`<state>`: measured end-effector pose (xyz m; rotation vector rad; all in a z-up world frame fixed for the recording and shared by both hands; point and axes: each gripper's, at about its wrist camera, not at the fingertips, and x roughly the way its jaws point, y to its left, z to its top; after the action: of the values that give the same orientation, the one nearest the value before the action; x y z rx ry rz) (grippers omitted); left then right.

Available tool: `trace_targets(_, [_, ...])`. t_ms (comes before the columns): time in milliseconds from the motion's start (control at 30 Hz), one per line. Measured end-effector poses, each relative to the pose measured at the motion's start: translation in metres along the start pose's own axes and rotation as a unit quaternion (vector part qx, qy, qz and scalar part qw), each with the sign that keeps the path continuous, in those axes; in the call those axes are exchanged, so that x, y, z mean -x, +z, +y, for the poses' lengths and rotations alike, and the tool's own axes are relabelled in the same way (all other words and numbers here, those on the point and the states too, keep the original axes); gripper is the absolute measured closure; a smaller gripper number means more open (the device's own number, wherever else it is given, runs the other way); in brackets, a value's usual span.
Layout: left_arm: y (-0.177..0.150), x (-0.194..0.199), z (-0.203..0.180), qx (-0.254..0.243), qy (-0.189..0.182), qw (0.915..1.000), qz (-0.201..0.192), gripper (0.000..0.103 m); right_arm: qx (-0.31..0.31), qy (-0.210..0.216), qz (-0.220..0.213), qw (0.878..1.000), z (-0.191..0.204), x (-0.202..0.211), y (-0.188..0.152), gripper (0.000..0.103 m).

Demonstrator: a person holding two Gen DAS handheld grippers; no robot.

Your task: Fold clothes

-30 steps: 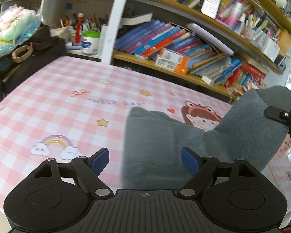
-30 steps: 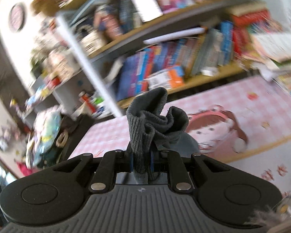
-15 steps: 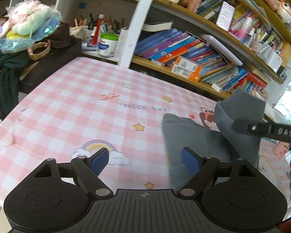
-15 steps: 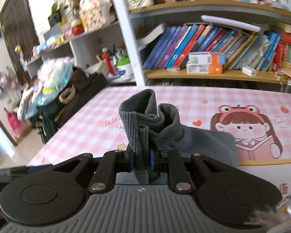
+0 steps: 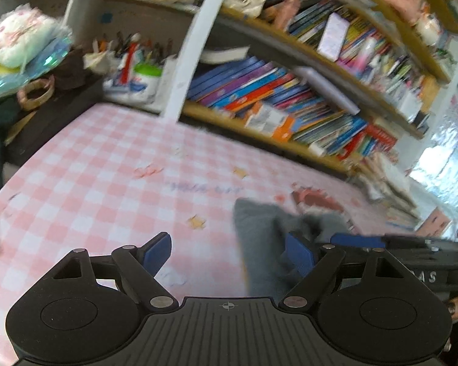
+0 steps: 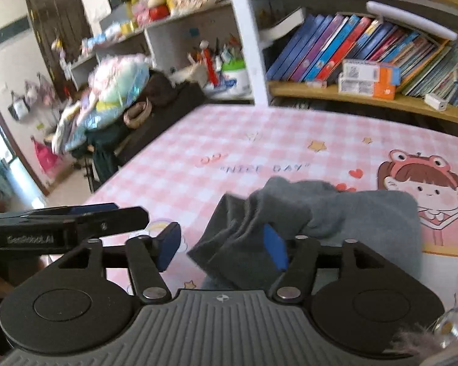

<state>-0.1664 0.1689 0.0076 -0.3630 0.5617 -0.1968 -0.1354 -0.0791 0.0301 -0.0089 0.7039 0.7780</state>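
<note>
A grey knitted garment (image 6: 336, 213) lies folded over itself on the pink checked tablecloth (image 6: 229, 152); its bunched edge rests near my right gripper's right pad. My right gripper (image 6: 223, 247) is open, with no cloth between its pads. My left gripper (image 5: 229, 250) is open and empty, low over the cloth just left of the garment (image 5: 259, 244). The left gripper shows from the side in the right wrist view (image 6: 76, 222), and the right gripper's body shows in the left wrist view (image 5: 412, 244).
A bookshelf (image 6: 366, 61) full of books runs along the table's far side. A white shelf post (image 5: 195, 48) stands at the far edge. A dark side stand with plush toys and bags (image 6: 116, 97) is at the table's left end.
My right gripper has opened and let go of the garment's edge, which now lies dropped on the table. Both grippers have moved lower and nearer to each other.
</note>
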Motion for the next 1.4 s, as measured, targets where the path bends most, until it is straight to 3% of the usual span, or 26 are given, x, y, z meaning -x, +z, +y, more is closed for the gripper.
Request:
trace_targets(133, [0.009, -0.012, -0.021, -0.02, -0.053, 0.9983, -0.01, 0.021, -0.035, -0.057, -0.043, 0.997, -0.026, 0.029, 0.001, 0.034])
trace_targets(233, [0.008, -0.031, -0.045, -0.061, -0.067, 0.9959, 0.007, 0.025, -0.075, -0.115, -0.044, 0.989, -0.055, 0.04, -0.003, 0.032])
trace_targets(300, [0.006, -0.046, -0.061, -0.096, -0.064, 0.9931, 0.021, 0.034, -0.103, -0.147, -0.033, 0.983, -0.077, 0.044, -0.008, 0.032])
trace_targets(400, [0.003, -0.07, -0.077, -0.137, -0.048, 0.9882, 0.049, 0.046, -0.135, -0.154, -0.01, 0.979, -0.102, 0.045, -0.017, 0.032])
trace_targets(467, [0.001, -0.082, -0.084, -0.157, -0.029, 0.9856, 0.056, 0.049, -0.154, -0.152, 0.007, 0.976, -0.115, 0.042, -0.024, 0.032])
trace_targets(500, [0.0, -0.086, -0.086, -0.169, -0.019, 0.9839, 0.055, 0.06, -0.162, -0.149, 0.016, 0.975, -0.119, 0.041, -0.027, 0.032])
trace_targets(533, [-0.001, -0.091, -0.088, -0.184, -0.008, 0.9812, 0.057, 0.083, -0.168, -0.146, 0.024, 0.975, -0.123, 0.038, -0.029, 0.032])
trace_targets(600, [0.002, -0.092, -0.089, -0.203, -0.004, 0.9773, 0.061, 0.095, -0.177, -0.141, 0.039, 0.973, -0.127, 0.033, -0.033, 0.032])
trace_targets(667, [0.014, -0.078, -0.083, -0.166, -0.025, 0.9848, 0.043, 0.099, -0.181, -0.133, 0.045, 0.973, -0.127, 0.03, -0.035, 0.032])
trace_targets(767, [0.034, -0.046, -0.062, -0.059, -0.053, 0.9969, -0.001, 0.1, -0.178, -0.114, 0.04, 0.977, -0.125, 0.028, -0.033, 0.031])
trace_targets(900, [0.021, -0.059, -0.025, -0.001, -0.012, 0.9992, 0.038, 0.103, -0.177, -0.092, 0.048, 0.979, -0.124, 0.022, -0.033, 0.027])
trace_targets(1067, [-0.015, -0.093, 0.002, 0.042, 0.0, 0.9966, 0.071, 0.101, -0.176, -0.088, 0.076, 0.978, -0.122, 0.007, -0.034, 0.027])
trace_targets(1167, [-0.01, -0.086, 0.01, 0.076, -0.012, 0.9951, 0.063, 0.091, -0.169, -0.086, 0.081, 0.978, -0.12, 0.004, -0.035, 0.027])
trace_targets(1200, [-0.008, -0.082, 0.014, 0.089, -0.015, 0.9942, 0.058, 0.082, -0.168, -0.085, 0.082, 0.979, -0.12, 0.003, -0.035, 0.027])
trace_targets(1300, [-0.007, -0.071, 0.022, 0.14, -0.019, 0.989, 0.044, 0.041, -0.167, -0.087, 0.082, 0.979, -0.12, 0.003, -0.035, 0.027])
trace_targets(1333, [-0.009, -0.07, 0.024, 0.155, -0.029, 0.9865, 0.044, 0.036, -0.169, -0.087, 0.081, 0.978, -0.12, 0.003, -0.035, 0.027])
trace_targets(1400, [-0.01, -0.076, 0.02, 0.158, -0.048, 0.984, 0.065, 0.036, -0.172, -0.088, 0.08, 0.978, -0.121, 0.003, -0.034, 0.027])
